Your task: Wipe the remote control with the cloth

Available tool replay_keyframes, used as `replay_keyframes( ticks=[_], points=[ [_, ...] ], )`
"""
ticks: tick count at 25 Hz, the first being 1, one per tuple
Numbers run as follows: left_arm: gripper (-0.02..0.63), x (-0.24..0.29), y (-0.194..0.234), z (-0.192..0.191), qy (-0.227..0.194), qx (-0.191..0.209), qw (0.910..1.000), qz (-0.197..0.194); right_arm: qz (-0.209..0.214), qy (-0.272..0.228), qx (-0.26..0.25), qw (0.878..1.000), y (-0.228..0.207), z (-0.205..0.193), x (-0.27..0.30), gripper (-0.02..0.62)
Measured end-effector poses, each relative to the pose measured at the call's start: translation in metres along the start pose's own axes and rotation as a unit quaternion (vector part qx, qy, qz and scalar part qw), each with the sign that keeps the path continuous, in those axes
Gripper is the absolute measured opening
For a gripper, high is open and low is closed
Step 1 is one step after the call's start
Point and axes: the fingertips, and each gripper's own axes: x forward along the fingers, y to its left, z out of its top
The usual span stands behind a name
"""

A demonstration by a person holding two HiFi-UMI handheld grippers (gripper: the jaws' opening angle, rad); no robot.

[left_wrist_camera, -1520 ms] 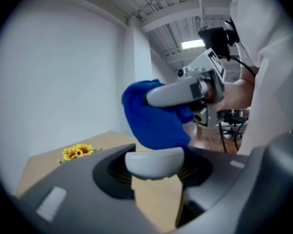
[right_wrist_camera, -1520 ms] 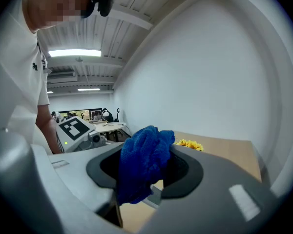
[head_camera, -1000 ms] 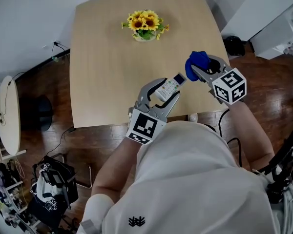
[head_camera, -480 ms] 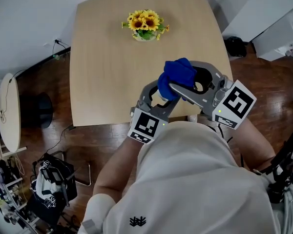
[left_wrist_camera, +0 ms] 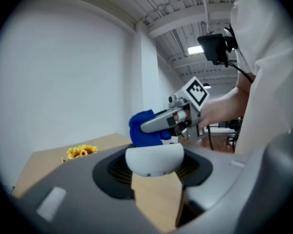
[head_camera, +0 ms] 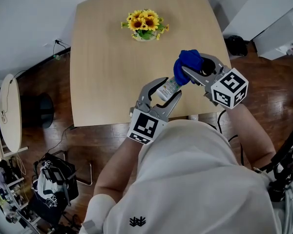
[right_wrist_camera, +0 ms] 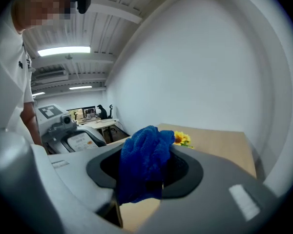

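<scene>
We hold the remote control in our left gripper. Its jaws are clamped on the white body from both sides. In the left gripper view the remote's rounded white end sits right between the jaws and points away from us. The remote is lifted off the wooden table and hangs over its near edge, tilted so that its far end points up and to our right.

Our right gripper has its jaws closed on the blue cloth. In the right gripper view the cloth bulges out from between the jaws as a thick, fuzzy wad. From the head view the wad sits at the far end of the remote and appears to touch it there. The left gripper view shows the same blue lump directly behind the remote's tip, with the right gripper's grey jaws wrapped around it.

The two grippers angle toward each other. Each carries a marker cube, the left one close to our white shirt and the right one out past the table's right corner.

A small bunch of sunflowers stands at the far side of the table, well apart from both grippers.
</scene>
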Motion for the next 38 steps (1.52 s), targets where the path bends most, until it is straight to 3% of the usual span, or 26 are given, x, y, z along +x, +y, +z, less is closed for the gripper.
replay_keyframes(
  ticks=[6,10,12,17,20,22,31,38],
  points=[
    [0.233,0.0,0.001,0.001,0.0,-0.001,1.0,-0.002,-0.071,0.047,0.021,0.996,-0.063,-0.056,-0.003,0.187],
    [0.233,-0.001,0.004,-0.001,0.002,-0.002,1.0,0.0,-0.08,0.031,0.011,0.996,-0.06,-0.036,-0.014,0.187],
    [0.233,-0.001,0.005,-0.003,0.003,-0.005,1.0,0.0,-0.056,-0.002,-0.011,0.998,-0.036,-0.002,-0.016,0.187],
    [0.233,0.005,0.003,-0.003,0.004,-0.007,1.0,-0.002,0.053,-0.086,-0.033,0.994,0.05,0.073,-0.016,0.187],
    [0.233,0.005,0.003,-0.001,0.002,-0.005,1.0,-0.003,0.099,-0.101,-0.034,0.989,0.083,0.084,-0.011,0.187],
    [0.233,0.004,0.003,0.001,0.0,-0.005,1.0,-0.002,0.102,-0.092,-0.03,0.99,0.085,0.076,-0.006,0.187],
    [0.233,-0.002,0.002,0.001,0.001,-0.005,1.0,-0.001,-0.014,-0.002,0.009,1.0,-0.01,-0.015,0.001,0.187],
    [0.233,-0.008,0.018,-0.017,0.009,-0.032,0.9993,0.015,-0.109,0.09,0.048,0.989,-0.081,-0.114,-0.031,0.187]
  ],
)
